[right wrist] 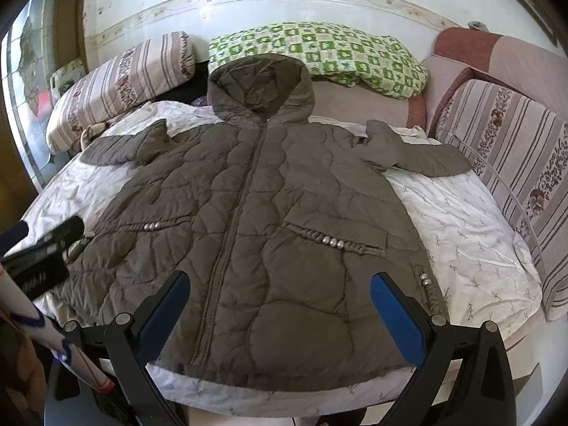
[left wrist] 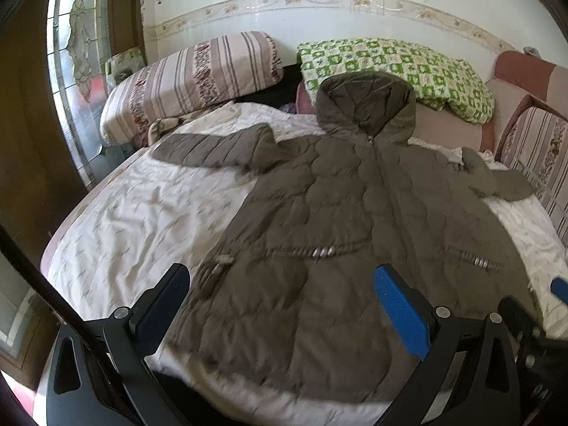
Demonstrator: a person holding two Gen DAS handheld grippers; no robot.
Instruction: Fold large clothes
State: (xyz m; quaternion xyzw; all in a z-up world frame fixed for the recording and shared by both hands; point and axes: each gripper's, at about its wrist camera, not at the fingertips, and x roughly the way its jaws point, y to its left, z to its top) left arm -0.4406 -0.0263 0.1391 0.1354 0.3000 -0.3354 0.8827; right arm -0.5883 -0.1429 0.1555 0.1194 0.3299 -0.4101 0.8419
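A quilted olive hooded jacket (right wrist: 269,213) lies zipped and face up across the bed (right wrist: 472,234), hood toward the green checked quilt (right wrist: 319,53) at the wall, sleeves flung out to either side of its body. I hold both tools above the jacket's hem with nothing gripped: the left gripper (left wrist: 284,305) has its jaws wide apart over the hem's left half, and the right gripper (right wrist: 280,305) has its jaws equally apart over the hem right of the zipper. The risk, as I judge it, is the padding: a shallow pinch could catch only the slick outer layer, so the fold slides or springs back, and uneven lifts would skew the jacket toward the bed's edge.
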